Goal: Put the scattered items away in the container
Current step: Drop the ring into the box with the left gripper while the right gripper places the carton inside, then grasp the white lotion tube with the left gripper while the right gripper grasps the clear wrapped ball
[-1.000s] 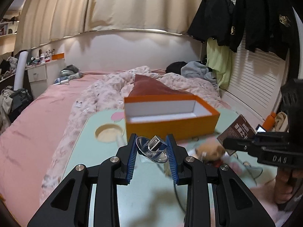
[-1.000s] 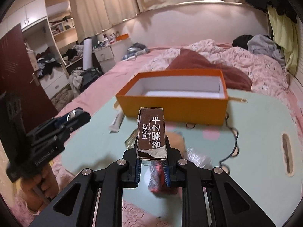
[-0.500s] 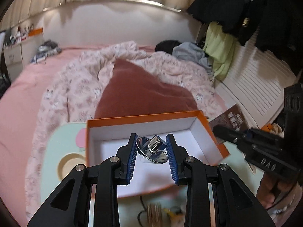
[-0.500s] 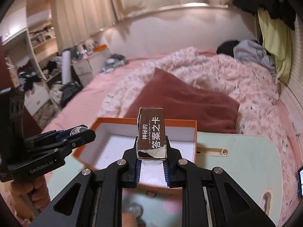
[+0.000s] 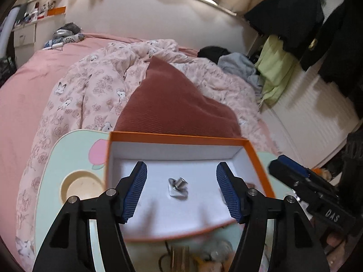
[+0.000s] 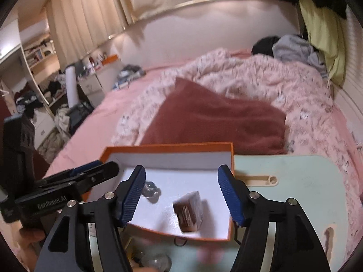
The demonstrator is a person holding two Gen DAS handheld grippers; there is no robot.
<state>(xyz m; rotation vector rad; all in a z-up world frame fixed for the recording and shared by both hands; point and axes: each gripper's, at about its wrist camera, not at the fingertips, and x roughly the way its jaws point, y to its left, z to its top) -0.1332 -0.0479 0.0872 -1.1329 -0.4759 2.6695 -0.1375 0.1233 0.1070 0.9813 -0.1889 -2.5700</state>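
Observation:
An orange box (image 5: pixel 254 154) with a white inside stands on a pale green bed tray (image 5: pixel 56 158). My left gripper (image 5: pixel 181 192) is open above the box, and a small shiny metal piece (image 5: pixel 178 187) lies on the box floor below it. My right gripper (image 6: pixel 182 195) is open over the same box (image 6: pixel 231 154). A brown card box (image 6: pixel 189 213) lies inside, beside the shiny piece (image 6: pixel 150 191). Each gripper shows in the other's view, the right one (image 5: pixel 301 181) and the left one (image 6: pixel 74 176).
Blurred loose items lie on the tray in front of the box, among them a clear bulb-like thing (image 6: pixel 156 261) and a black cable (image 6: pixel 181 241). A dark red blanket (image 5: pixel 172 104) and a pink floral quilt (image 5: pixel 90 83) cover the bed behind. Clothes hang at the right.
Both grippers have opened over the box. The shiny piece has left the left gripper and the brown card box has left the right; both now lie in the box.

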